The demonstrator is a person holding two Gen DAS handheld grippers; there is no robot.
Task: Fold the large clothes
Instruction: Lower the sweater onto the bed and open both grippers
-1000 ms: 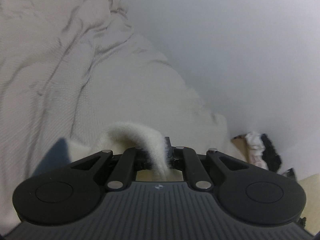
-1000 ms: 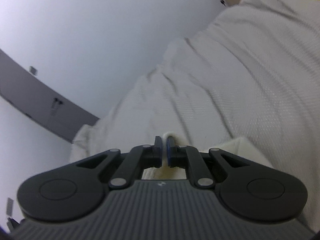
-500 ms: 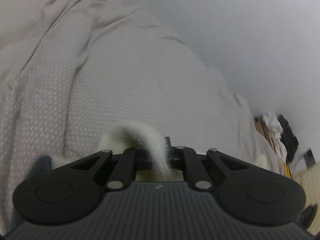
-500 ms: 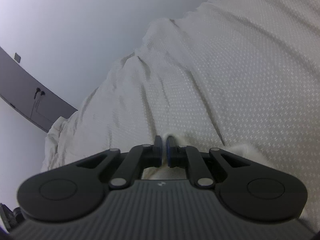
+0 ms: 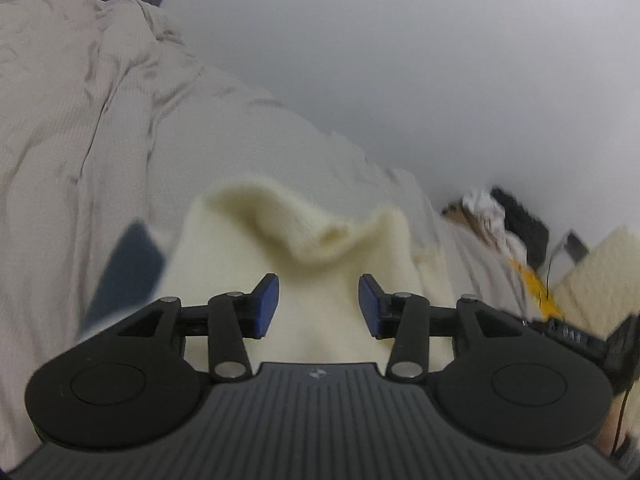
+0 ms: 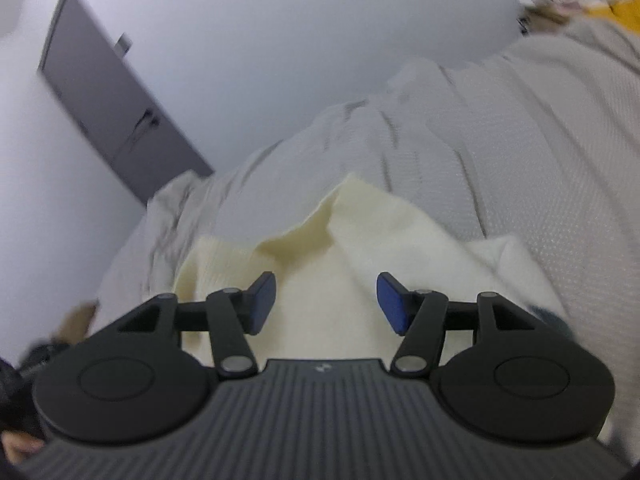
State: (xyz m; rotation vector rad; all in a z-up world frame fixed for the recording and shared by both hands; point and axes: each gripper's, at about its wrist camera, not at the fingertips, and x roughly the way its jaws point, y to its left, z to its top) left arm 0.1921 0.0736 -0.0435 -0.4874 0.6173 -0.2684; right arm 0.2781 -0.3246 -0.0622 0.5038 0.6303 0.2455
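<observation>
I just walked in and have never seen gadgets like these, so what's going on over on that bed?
A person is folding a fluffy cream-coloured knitted garment on a bed covered with a pale grey textured bedspread, using a black hand-held gripper in each hand. The left hand-held gripper and the right hand-held gripper are both opening their jaws. The garment lies on the bedspread under and ahead of the blue pads, which no longer pinch it.

No legible text or labels.
</observation>
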